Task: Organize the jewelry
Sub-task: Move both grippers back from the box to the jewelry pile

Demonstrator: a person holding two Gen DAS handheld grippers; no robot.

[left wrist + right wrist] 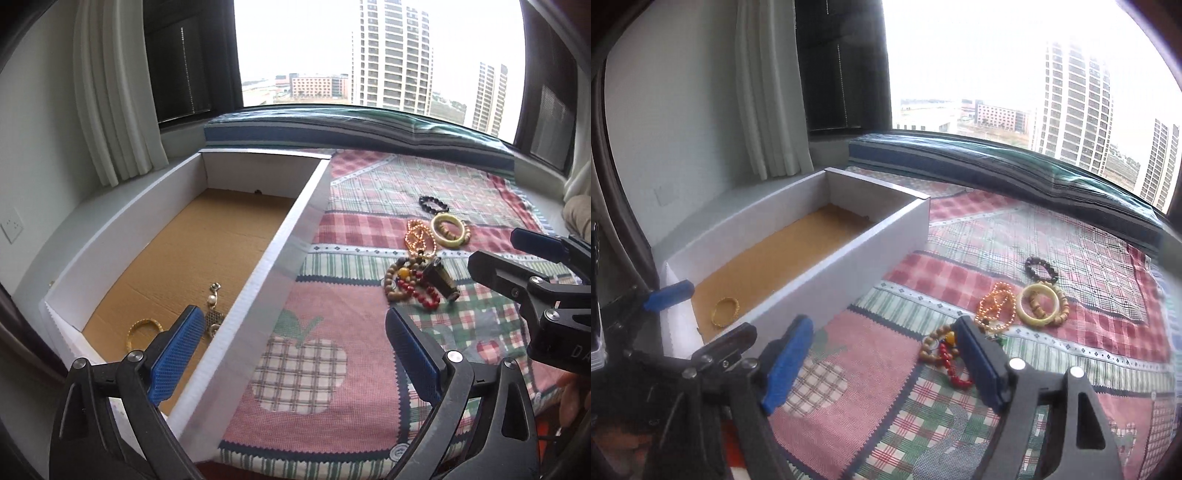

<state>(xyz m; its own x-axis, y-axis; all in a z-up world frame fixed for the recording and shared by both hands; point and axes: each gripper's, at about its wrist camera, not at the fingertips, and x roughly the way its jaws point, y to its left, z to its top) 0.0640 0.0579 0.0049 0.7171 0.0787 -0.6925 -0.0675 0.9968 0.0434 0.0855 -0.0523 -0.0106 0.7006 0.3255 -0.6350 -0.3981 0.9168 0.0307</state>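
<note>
A white box [258, 273] [827, 273] with a brown cardboard floor lies left on the plaid cloth. Inside it lie a gold bangle [142, 332] [724, 311] and a pearl pendant piece [213, 310]. On the cloth right of it lie a black bead bracelet [433, 204] [1041, 268], a cream bangle [448, 229] [1037, 304], an orange bead chain [419, 238] [995, 306], and a pile of wooden and red beads [410, 286] [942, 350]. My left gripper [295, 354] is open and empty over the box's right wall. My right gripper [882, 363] is open and empty beside the bead pile.
A folded striped blanket [369, 129] lies along the window sill behind the cloth. A white curtain [114, 92] hangs at the left. The plaid cloth [306, 369] with an apple pattern covers the surface in front.
</note>
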